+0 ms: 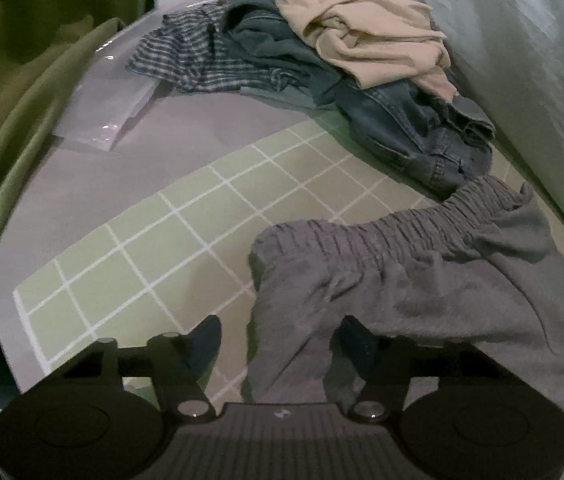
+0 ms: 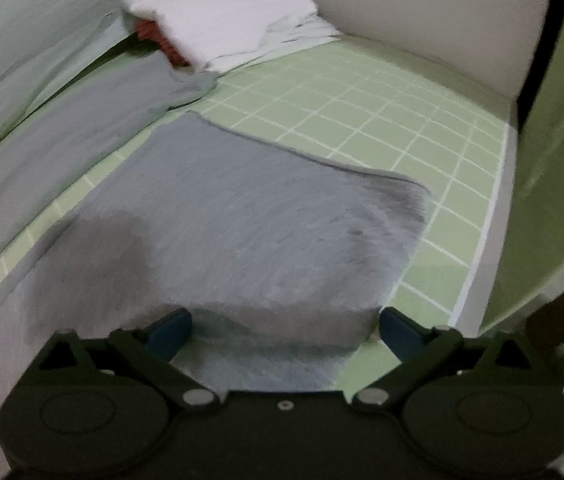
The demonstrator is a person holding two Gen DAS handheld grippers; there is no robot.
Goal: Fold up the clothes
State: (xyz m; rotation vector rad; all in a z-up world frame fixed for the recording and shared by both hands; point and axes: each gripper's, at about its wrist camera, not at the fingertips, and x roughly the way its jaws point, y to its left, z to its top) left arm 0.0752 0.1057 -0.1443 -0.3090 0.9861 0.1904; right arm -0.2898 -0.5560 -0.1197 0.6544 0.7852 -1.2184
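Grey pants lie on the green checked bed sheet (image 1: 170, 240). In the left wrist view their gathered elastic waistband (image 1: 393, 232) faces me and the grey cloth (image 1: 421, 308) drapes over my left gripper's right finger. My left gripper (image 1: 278, 340) is open, with the pants' edge between its fingers. In the right wrist view the grey pant legs (image 2: 242, 216) lie flat, running away from me. My right gripper (image 2: 282, 328) is wide open, straddling the near end of the cloth.
A pile of clothes sits at the far end of the bed: a striped shirt (image 1: 186, 64), blue jeans (image 1: 413, 128) and a beige garment (image 1: 365, 36). A pale quilt (image 1: 541, 80) lies along the right. A white pillow (image 2: 222, 12) lies by the wall. A green curtain (image 1: 22, 80) hangs at the bedside.
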